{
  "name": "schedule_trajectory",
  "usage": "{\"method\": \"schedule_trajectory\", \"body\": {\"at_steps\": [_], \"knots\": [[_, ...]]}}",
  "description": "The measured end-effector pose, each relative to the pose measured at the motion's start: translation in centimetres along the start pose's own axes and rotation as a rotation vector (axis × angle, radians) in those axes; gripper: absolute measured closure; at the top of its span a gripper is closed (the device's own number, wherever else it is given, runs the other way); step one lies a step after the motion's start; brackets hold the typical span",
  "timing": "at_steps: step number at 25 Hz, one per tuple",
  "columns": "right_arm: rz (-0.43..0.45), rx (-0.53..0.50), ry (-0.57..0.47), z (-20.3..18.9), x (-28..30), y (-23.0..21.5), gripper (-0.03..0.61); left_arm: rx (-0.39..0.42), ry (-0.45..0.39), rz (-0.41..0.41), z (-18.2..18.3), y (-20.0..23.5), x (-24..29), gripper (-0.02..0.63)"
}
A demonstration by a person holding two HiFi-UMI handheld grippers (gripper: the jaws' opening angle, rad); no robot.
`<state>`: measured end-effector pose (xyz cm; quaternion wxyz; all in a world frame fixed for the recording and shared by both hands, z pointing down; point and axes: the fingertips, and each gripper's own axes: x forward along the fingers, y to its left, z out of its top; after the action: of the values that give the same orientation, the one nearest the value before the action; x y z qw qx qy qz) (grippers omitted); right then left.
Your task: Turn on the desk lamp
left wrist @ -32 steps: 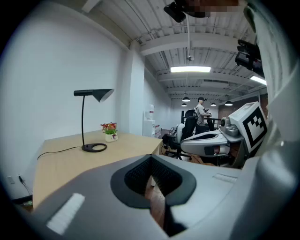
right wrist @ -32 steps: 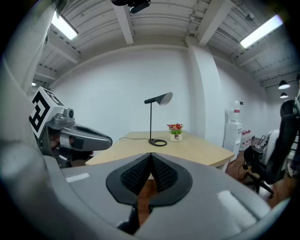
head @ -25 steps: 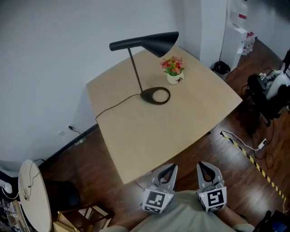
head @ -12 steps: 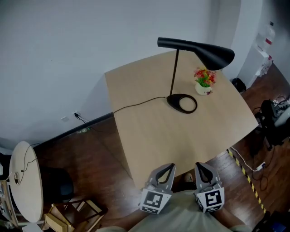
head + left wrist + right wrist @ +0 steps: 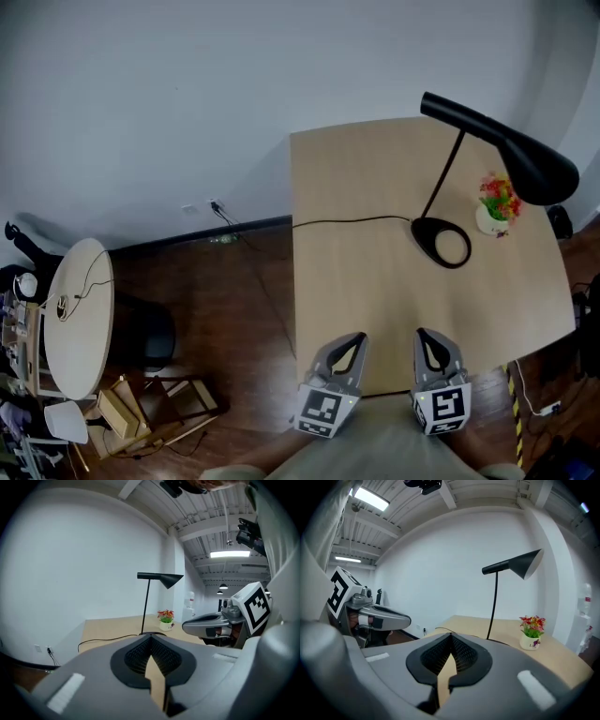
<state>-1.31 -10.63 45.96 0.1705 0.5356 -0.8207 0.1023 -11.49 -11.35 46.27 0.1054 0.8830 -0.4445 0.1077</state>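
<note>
A black desk lamp stands on the far right of the wooden table (image 5: 356, 272), with its round base (image 5: 441, 242), thin stem and cone shade (image 5: 525, 159). No light shows from the shade. My left gripper (image 5: 349, 341) and right gripper (image 5: 429, 337) hover side by side over the table's near edge, well short of the lamp. Both are shut with nothing between the jaws. In the left gripper view the lamp (image 5: 148, 606) rises beyond the left gripper (image 5: 151, 637). The right gripper view shows the lamp (image 5: 494, 606) beyond the right gripper (image 5: 451, 635).
A small pot of red and yellow flowers (image 5: 495, 208) sits just right of the lamp base. The lamp cord (image 5: 347, 222) runs left off the table toward a wall socket (image 5: 212, 206). A round white side table (image 5: 77, 314), a dark stool (image 5: 145, 333) and wooden frames (image 5: 141, 412) stand on the floor at the left.
The head view has swung, so the table, lamp and flowers have shifted to the right of the picture. Both grippers keep their place at the bottom, still shut.
</note>
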Motion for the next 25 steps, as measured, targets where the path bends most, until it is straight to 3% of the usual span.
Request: {"method": "schedule_trajectory", "body": {"at_steps": [8,17,25], "knots": [[0.067,0.001,-0.046,-0.5,6.9,-6.6,0.578,-0.016,0.051,0.083,1.2,0.4,6.4,0.615],[0.000,-0.058,0.033,-3.0,18.1,-16.6,0.578,-0.028,0.150,0.209,-0.3,1.7,10.0,0.615],[-0.035,-0.073,0.132,-7.0,25.2,-20.2,0.578,-0.055,0.170,0.267,-0.2,2.8,13.1,0.615]]}}
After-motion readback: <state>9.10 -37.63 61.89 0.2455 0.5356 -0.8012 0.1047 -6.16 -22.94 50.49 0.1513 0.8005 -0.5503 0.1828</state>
